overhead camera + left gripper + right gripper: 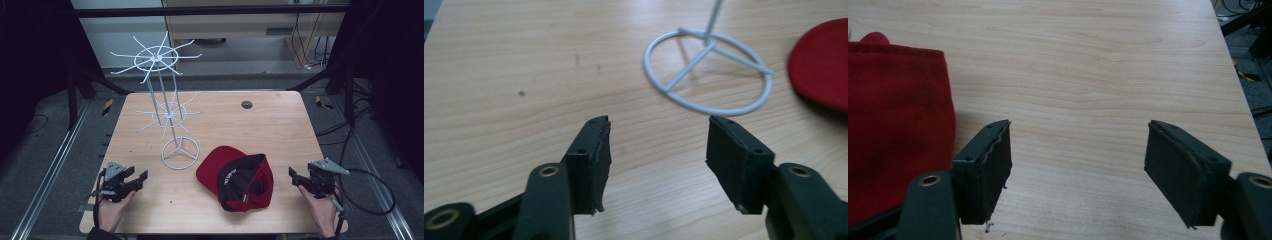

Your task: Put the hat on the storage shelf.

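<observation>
Nearest the high camera, two hands enter from the bottom edge, each holding a black two-jaw tool. Left tool [141, 178] rests near the seven o'clock corner of the pale wooden tabletop [270, 125], its jaws spread apart and gripping nothing. Right tool [291, 175] sits near five o'clock, jaws likewise wide apart and empty.

Between them, toward six o'clock, lies the red baseball cap with black lining [235, 176], upside down, its opening facing up. Its long axis runs from the brim at about ten o'clock to the back at about four o'clock. From the right tool the cap lies at nine o'clock, near but not touching; in the right gripper view red fabric [895, 120] sits just beside that tool's left jaw. From the left tool the cap lies at three o'clock, farther off, with the white wire display rack's ring base [180, 153] at about one o'clock from it.

By this layout, the right hand looks closer to the cap.
</observation>
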`<state>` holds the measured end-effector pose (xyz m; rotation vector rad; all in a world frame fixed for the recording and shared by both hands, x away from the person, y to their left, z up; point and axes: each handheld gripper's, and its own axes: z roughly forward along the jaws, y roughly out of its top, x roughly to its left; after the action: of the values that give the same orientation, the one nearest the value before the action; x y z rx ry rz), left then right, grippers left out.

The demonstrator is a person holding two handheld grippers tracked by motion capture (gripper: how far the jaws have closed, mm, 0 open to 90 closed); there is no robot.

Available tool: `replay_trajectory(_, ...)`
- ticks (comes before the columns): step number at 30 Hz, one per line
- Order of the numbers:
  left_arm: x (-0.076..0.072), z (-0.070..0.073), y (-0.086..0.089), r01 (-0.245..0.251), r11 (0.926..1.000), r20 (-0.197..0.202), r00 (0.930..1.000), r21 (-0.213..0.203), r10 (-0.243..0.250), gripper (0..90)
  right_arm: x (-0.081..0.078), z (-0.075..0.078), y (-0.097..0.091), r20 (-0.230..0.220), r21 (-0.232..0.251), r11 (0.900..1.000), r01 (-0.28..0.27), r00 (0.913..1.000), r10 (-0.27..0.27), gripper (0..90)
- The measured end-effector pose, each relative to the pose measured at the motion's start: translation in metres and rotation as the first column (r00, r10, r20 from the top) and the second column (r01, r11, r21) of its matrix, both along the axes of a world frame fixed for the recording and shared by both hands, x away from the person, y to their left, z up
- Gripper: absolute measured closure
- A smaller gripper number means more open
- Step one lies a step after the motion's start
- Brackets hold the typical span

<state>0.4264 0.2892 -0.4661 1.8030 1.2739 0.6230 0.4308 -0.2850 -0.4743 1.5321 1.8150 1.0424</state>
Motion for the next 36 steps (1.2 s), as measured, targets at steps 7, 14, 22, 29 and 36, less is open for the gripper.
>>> replay_trajectory(7, -0.009, 0.007, -0.021, 0.090, 0.9958, -0.003, 0.9959, -0.014, -0.090, 54.1, -0.004, 0.005, 0.006, 0.013, 0.000, 0.9997, -0.022, 0.9997, 0.022, 34.5)
replay_trajectory(14, -0.017, 0.014, -0.047, 0.187, 0.9823, -0.006, 0.9823, -0.014, -0.187, 57.2, -0.004, 0.010, 0.013, 0.023, 0.003, 0.9987, -0.052, 0.9984, 0.052, 41.1)
replay_trajectory(22, -0.015, 0.029, -0.084, 0.293, 0.9561, -0.006, 0.9561, -0.012, -0.293, 57.2, -0.002, 0.007, 0.021, 0.033, -0.018, 0.9966, -0.080, 0.9962, 0.081, 45.2)
replay_trajectory(29, -0.015, 0.038, -0.114, 0.359, 0.9333, 0.004, 0.9333, -0.007, -0.359, 55.8, -0.001, 0.006, 0.021, 0.056, -0.029, 0.9963, -0.081, 0.9950, 0.083, 46.4)
replay_trajectory(36, -0.019, 0.043, -0.146, 0.420, 0.9075, 0.005, 0.9076, -0.011, -0.420, 52.5, 0.000, 0.005, 0.020, 0.065, -0.031, 0.9964, -0.079, 0.9946, 0.081, 45.8)
